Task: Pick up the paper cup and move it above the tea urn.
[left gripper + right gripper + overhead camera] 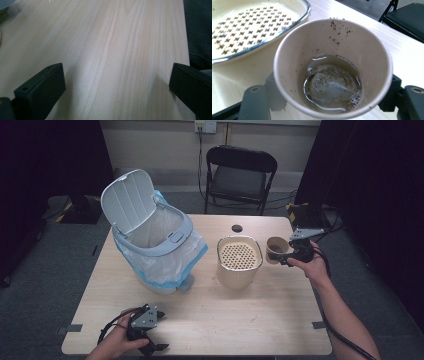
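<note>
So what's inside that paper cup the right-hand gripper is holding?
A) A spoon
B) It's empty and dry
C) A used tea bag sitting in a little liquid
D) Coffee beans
C: the right gripper view looks straight into the paper cup, where a soggy tea bag lies in shallow liquid at the bottom, with dark specks stuck to the inner wall; the right gripper clamps the cup beside the strainer container.

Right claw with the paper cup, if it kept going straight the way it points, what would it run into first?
Most likely the cream strainer container: the right claw, shut on the paper cup, points left toward it. Depth is unclear, so it could pass above the rim.
</note>
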`<state>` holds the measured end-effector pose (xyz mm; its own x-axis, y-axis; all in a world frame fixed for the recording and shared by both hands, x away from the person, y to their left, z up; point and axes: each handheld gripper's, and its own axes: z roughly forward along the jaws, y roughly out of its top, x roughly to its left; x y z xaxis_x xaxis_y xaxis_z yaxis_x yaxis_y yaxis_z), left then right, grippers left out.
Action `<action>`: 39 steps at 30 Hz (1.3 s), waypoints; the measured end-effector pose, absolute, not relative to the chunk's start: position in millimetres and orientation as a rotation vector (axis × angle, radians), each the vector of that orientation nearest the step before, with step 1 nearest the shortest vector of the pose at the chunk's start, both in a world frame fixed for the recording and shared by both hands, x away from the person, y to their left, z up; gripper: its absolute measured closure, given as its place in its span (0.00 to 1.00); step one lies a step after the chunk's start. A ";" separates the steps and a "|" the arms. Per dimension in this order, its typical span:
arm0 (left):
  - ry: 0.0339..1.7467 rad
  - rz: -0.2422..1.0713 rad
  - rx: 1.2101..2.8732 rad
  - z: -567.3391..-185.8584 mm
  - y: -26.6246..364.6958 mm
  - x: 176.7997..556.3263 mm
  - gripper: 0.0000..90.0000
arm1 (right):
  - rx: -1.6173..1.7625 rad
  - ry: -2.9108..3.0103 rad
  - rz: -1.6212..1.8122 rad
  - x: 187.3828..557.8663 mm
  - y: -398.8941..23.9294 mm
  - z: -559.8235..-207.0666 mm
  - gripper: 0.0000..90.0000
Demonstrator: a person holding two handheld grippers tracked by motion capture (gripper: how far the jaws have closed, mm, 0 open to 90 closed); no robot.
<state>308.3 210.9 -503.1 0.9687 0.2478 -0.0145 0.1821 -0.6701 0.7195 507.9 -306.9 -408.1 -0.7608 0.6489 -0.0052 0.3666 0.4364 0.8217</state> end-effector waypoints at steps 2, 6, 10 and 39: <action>0.299 0.106 2.323 -503.0 211.0 308.3 0.00 | 0.863 2.370 1.243 510.6 -305.9 -405.8 0.31; 0.300 0.107 2.321 -503.2 210.9 308.2 0.00 | 0.863 2.352 1.247 516.2 -305.2 -401.4 0.31; 0.299 0.106 2.322 -503.0 211.0 308.3 0.00 | 0.852 2.329 1.254 523.0 -305.5 -394.8 0.31; 0.295 0.112 2.329 -502.3 211.2 308.7 0.00 | 0.608 2.322 1.195 558.3 -273.3 -362.1 0.32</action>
